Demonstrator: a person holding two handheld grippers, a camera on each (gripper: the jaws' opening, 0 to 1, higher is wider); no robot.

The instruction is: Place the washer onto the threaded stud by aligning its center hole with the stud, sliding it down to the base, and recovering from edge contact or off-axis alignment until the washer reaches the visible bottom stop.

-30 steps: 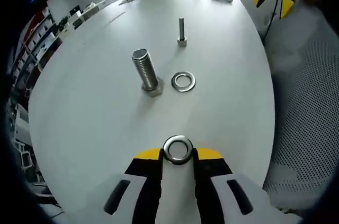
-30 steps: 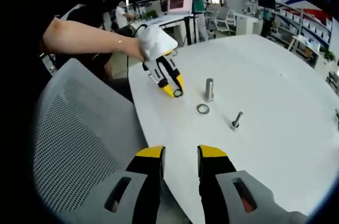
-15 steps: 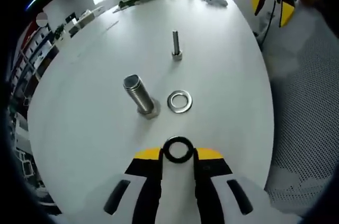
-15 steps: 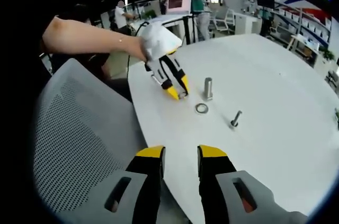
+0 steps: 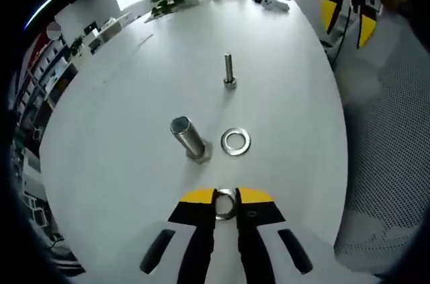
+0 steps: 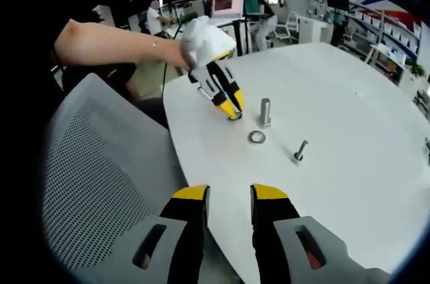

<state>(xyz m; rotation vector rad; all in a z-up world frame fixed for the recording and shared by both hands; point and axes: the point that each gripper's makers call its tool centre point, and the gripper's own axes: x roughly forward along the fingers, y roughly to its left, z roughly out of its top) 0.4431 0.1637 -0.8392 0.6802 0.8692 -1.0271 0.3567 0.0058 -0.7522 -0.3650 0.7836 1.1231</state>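
left hand-held gripper (image 5: 226,201): clamped on a washer (image 5: 225,204) at its yellow tips, up off the tabletop (image 5: 134,136), pretty close to the big stud
big threaded stud (image 5: 189,138): standing on its hex head
spare washer (image 5: 236,142): flat, just beside the stud's base
small bolt (image 5: 230,72): upright, further back
right hand-held gripper (image 6: 229,202): jaws apart, holding nothing, hanging over the tabletop's edge by a mesh chair (image 6: 94,183)

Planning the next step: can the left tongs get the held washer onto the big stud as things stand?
Probably yes: the left tongs grip a washer close to the big stud, with bare table between; the loose washer lies beside it.
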